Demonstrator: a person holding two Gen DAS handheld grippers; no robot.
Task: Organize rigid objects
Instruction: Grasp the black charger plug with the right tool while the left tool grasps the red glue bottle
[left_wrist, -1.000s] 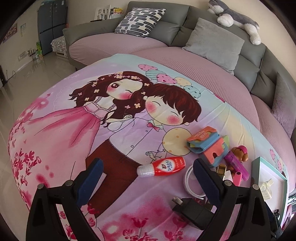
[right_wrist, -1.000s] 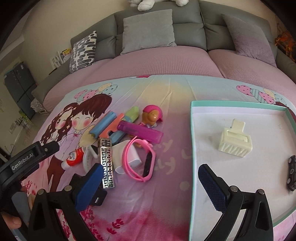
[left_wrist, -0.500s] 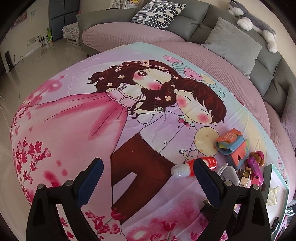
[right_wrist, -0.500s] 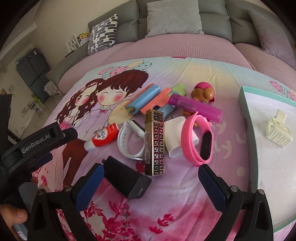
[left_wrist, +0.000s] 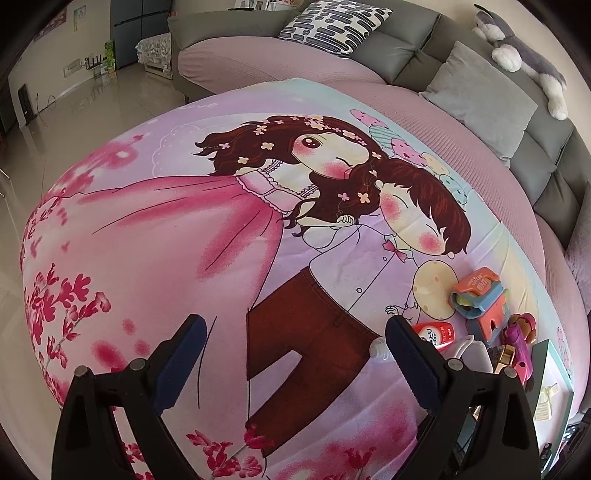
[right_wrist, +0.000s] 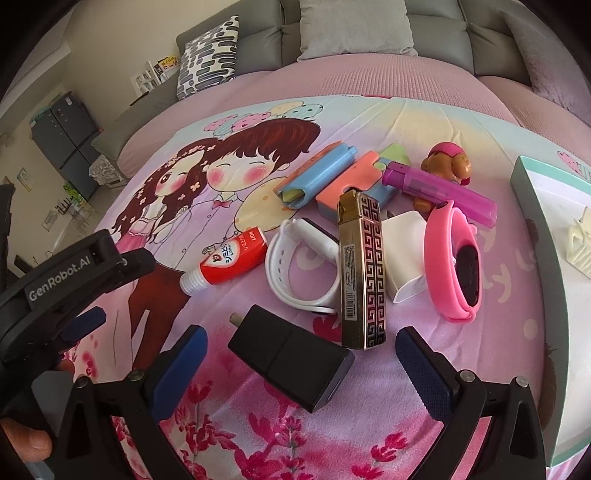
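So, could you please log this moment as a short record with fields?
surface: cartoon-print sheet over a sofa
left tool: open, empty, over bare sheet
right tool: open, empty, black charger between its fingers
loose pile: patterned lighter, white band, pink band, red tube, purple lighter, dog toy
tray: right edge, holds a cream clip

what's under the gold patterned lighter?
The gold patterned lighter lies across the white watch band and against the white charger block; its lower end rests on the printed sheet. Anything beneath is hidden.
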